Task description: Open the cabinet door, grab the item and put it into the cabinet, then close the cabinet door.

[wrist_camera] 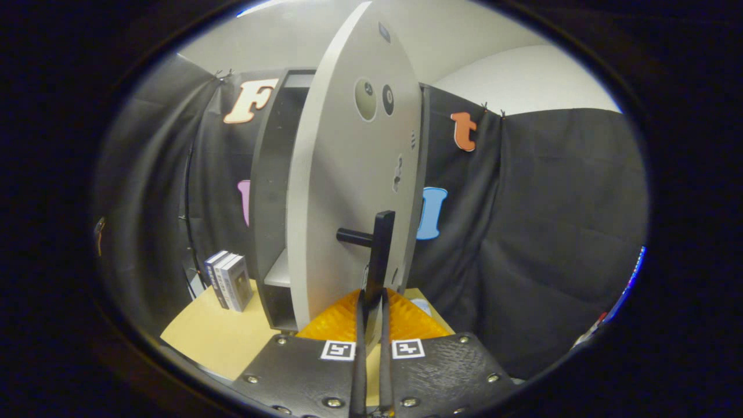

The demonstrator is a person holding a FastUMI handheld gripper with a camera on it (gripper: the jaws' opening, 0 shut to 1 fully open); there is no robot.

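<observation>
Cabinet door handle pinched between the two fingers of the gripper, jaws drawn nearly together with just the dark upright bar's lower end in the narrow gap, both fingers pressing on it. Handle standing off the door on a short round peg, upright, directly ahead of the fingertips. Pale grey door swung part open, edge-on toward the camera, bearing two round marks high up and a small irregular patch lower down. Behind the door and to its left, dark cabinet with a light shelf visible inside at low level. Cabinet resting on a light wooden table. Left of the cabinet, near but apart from it, a small box standing upright on the table, still outside the cabinet. Black cloth wall behind and to both sides, white wall above it.
</observation>
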